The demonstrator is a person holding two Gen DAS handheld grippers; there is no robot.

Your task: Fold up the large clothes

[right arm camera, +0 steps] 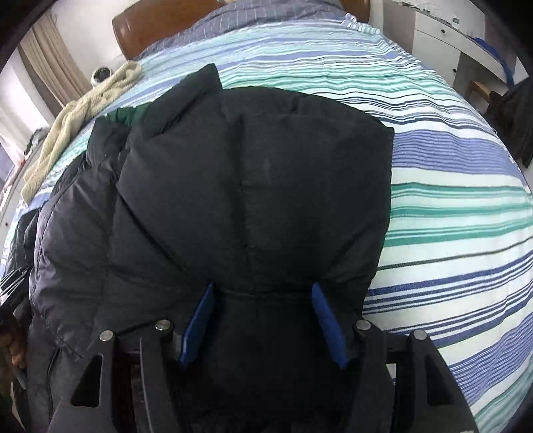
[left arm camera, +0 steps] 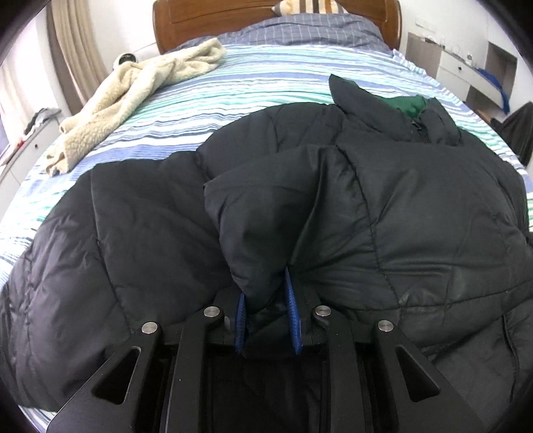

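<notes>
A large black puffer jacket (left arm camera: 383, 206) with a green lining lies across the near half of the striped bed; it also fills the right wrist view (right arm camera: 233, 186). My left gripper (left arm camera: 266, 293) is shut on a bunched fold of the jacket, blue pads (left arm camera: 293, 316) pressing on both sides. My right gripper (right arm camera: 263, 293) has its blue fingers (right arm camera: 200, 323) wide apart over a folded-over part of the jacket, fabric lying between them, not squeezed.
A cream fleece garment (left arm camera: 133, 96) lies on the bed's left far side, also in the right wrist view (right arm camera: 76, 123). A wooden headboard (left arm camera: 213, 23) and pillow are at the far end. White cabinets (left arm camera: 466, 70) stand to the right.
</notes>
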